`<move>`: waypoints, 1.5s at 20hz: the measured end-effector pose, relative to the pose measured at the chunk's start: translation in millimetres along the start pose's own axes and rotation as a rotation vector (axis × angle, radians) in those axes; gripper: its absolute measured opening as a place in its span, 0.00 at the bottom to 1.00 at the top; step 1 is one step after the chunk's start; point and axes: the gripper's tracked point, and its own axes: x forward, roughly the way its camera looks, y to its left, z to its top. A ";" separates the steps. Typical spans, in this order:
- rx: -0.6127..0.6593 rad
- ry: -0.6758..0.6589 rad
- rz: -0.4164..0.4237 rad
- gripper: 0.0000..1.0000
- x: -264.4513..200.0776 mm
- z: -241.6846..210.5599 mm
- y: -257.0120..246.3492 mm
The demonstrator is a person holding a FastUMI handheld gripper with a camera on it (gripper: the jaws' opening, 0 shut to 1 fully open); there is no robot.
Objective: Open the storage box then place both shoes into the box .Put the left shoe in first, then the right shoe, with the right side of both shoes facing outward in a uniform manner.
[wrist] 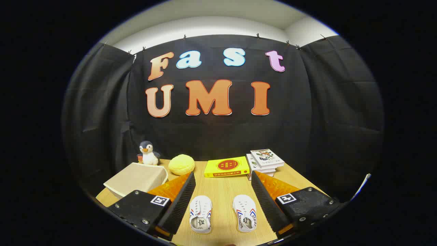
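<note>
Hovering above the worktop (222,191), the gripper (223,205) has its jaws spread wide and empty, with both shoes (200,218) between them. The storage box (136,177), left beyond the fingers, looks closed. Risk: grabbing a shoe first would break the order.

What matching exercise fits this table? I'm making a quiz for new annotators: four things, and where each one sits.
Things:
1. penguin plush
2. yellow book
3. two white shoes
4. book stack

Places:
A. between the open gripper's fingers
B. behind the beige storage box
C. beside the yellow book, ahead of the finger on that side
D. between the yellow round plush and the book stack

Pairs: 1-B, 2-D, 3-A, 4-C
</note>
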 end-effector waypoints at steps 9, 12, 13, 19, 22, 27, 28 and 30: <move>-0.035 0.023 0.090 0.99 25.5 1.3 -20.3; -0.026 0.021 0.152 0.98 31.8 2.6 -19.5; -0.027 0.027 0.172 0.98 34.5 0.3 -18.6; 0.017 0.087 0.352 0.98 48.8 -18.6 13.4; 0.122 0.194 0.496 0.99 54.7 -39.1 48.8; 0.444 0.457 0.747 0.98 57.1 -74.2 111.4; 0.489 0.501 0.777 0.98 62.1 -79.9 119.1; 0.599 0.619 0.898 0.98 56.3 -88.9 144.4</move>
